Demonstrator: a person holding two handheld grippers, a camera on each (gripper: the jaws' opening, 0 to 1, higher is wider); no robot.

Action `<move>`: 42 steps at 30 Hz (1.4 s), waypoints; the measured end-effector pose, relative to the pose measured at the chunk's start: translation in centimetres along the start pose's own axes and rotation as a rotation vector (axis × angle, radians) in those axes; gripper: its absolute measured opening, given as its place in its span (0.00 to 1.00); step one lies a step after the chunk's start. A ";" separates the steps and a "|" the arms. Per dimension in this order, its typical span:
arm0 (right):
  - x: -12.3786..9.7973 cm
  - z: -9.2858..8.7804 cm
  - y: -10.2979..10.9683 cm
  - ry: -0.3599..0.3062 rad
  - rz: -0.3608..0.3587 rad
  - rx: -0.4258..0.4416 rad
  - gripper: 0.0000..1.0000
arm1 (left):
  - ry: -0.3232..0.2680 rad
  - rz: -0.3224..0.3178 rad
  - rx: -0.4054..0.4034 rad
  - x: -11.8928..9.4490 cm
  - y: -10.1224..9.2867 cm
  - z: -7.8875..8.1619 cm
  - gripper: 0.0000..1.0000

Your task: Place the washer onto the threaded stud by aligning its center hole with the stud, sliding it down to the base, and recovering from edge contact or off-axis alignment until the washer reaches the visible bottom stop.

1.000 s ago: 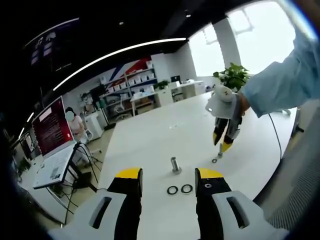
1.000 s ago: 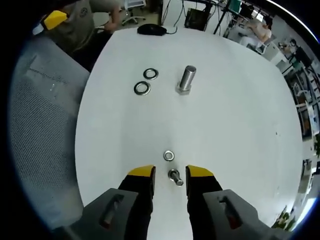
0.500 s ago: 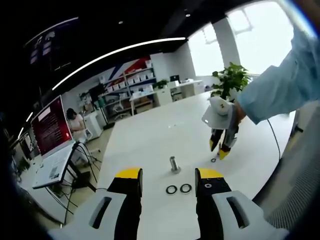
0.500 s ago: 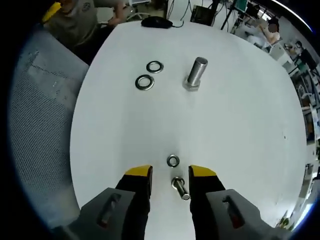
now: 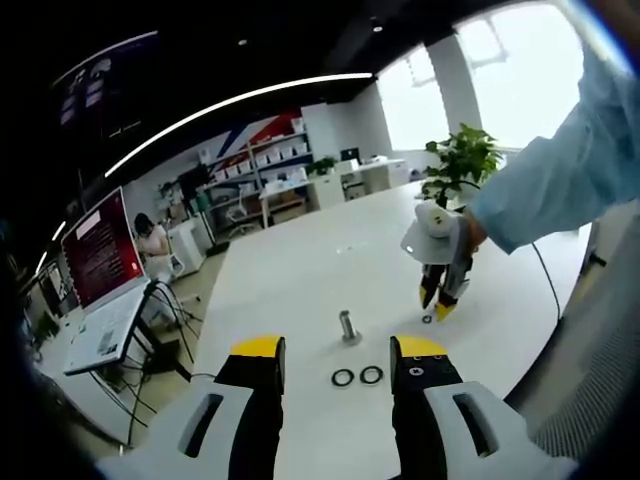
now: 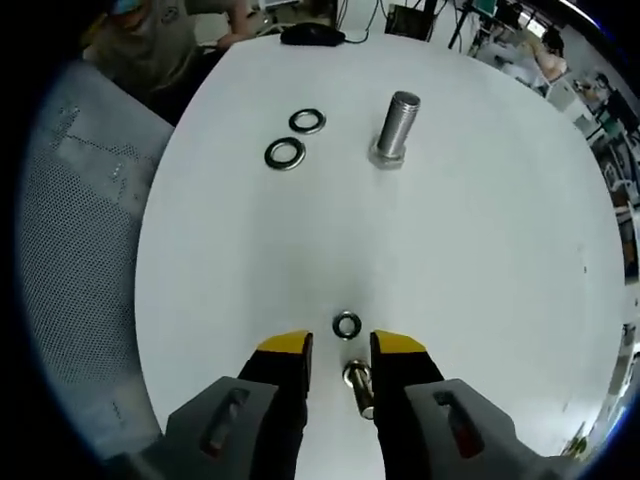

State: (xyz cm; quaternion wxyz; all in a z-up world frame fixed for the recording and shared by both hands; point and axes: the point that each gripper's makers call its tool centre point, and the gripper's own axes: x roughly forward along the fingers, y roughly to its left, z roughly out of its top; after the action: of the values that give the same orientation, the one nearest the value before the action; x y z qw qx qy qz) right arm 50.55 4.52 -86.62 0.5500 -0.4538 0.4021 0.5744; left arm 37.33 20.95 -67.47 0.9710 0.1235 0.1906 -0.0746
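Right gripper: jaws narrowly apart astride a small bolt lying on the table; contact not clear. Small washer just beyond, 12 o'clock. Upright stud far off at 12; two large washers at 11. Left gripper: wide open, empty. Risk: closing off-centre rolls the bolt, knocking the washer.

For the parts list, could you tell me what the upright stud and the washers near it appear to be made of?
Stud: probably bare steel, silvery-grey with a bright glint and fine threading. The two washers beside it: likely plated metal, thin shiny rings with dark centres. Alloy cannot be told.
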 end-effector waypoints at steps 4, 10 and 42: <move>0.3 0.0 -0.3 0.007 -0.009 -0.023 0.24 | 0.003 0.000 0.000 0.0 0.0 -0.1 0.40; 0.4 0.4 -0.5 0.006 -0.008 -0.025 0.23 | 0.008 0.001 0.001 0.1 0.0 -0.1 0.40; 1.4 0.4 0.1 0.034 0.019 -0.064 0.16 | 0.012 -0.003 -0.001 0.1 -0.1 -0.3 0.40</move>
State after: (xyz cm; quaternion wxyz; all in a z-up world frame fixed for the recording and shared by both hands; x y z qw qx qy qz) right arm 50.48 5.28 -87.84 0.5228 -0.4769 0.3971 0.5844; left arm 37.34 20.93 -67.77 0.9698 0.1232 0.1968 -0.0750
